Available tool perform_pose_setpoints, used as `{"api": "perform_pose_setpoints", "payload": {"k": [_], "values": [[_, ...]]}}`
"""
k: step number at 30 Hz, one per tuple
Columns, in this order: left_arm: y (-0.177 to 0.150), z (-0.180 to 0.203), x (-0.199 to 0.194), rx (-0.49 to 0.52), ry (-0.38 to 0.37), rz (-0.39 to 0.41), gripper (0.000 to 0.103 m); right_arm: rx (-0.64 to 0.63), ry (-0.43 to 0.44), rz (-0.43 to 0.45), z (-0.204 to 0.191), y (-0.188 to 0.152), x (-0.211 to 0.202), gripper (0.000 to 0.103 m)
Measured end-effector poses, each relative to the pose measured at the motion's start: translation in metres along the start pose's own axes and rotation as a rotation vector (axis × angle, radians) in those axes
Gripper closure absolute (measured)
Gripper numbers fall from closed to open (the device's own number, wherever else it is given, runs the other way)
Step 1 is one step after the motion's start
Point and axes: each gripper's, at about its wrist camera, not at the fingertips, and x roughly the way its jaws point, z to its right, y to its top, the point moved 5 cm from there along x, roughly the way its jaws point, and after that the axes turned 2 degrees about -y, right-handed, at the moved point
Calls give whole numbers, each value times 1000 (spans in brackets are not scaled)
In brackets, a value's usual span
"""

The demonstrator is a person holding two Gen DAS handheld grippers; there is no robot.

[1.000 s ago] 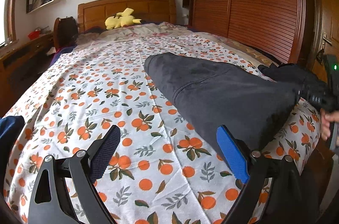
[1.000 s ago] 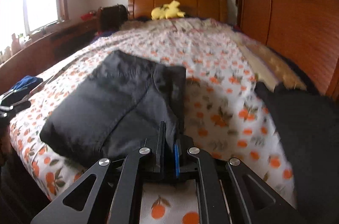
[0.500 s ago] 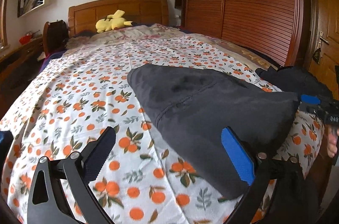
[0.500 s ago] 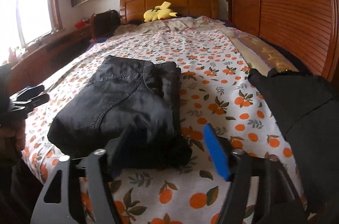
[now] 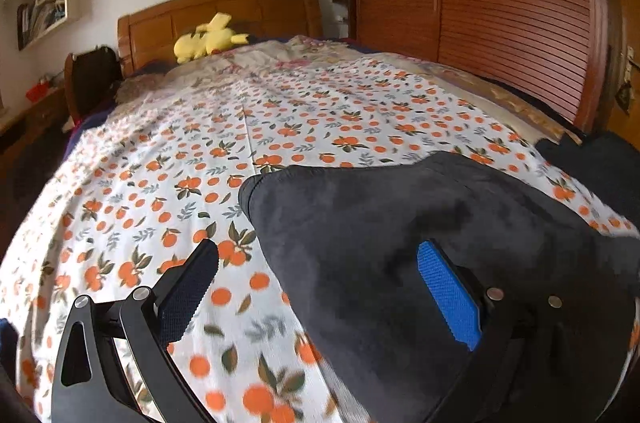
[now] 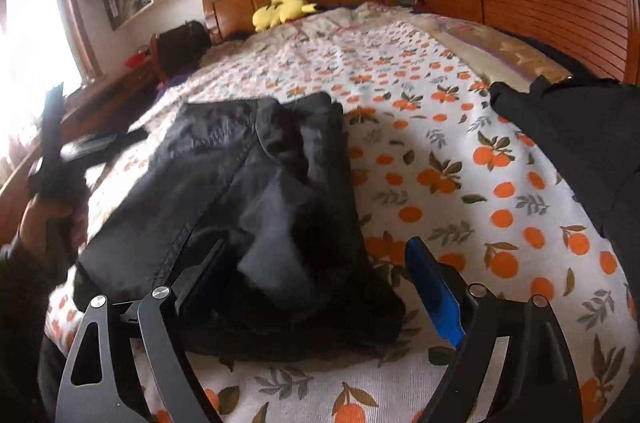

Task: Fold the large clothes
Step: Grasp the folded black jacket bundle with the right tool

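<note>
Two spread claws (image 5: 318,281) (image 6: 314,273), right widening, over folded dark trousers (image 6: 248,199).

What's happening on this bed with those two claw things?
A person is folding clothes with a handheld gripper in each hand. A dark folded garment lies on the orange-print bedspread. The right gripper is opening with the garment's near end between its jaws, not pressed. The left gripper stands wide open at the garment's other edge. Another dark garment waits alongside.
</note>
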Motion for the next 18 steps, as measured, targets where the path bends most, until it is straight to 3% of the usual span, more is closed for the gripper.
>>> {"api": "perform_pose_setpoints", "payload": {"k": [7, 14, 16, 18], "values": [[14, -37, 51, -71, 12, -70, 4, -14, 15, -30, -1, -9, 12, 19], [-3, -48, 93, -108, -21, -165, 14, -1, 35, -40, -2, -12, 20, 19], [-10, -48, 99, -140, -59, -185, 19, 6, 47, -44, -3, -12, 20, 23], [-15, -50, 106, -188, -107, -209, 25, 6, 71, -53, -4, -12, 22, 36]]}}
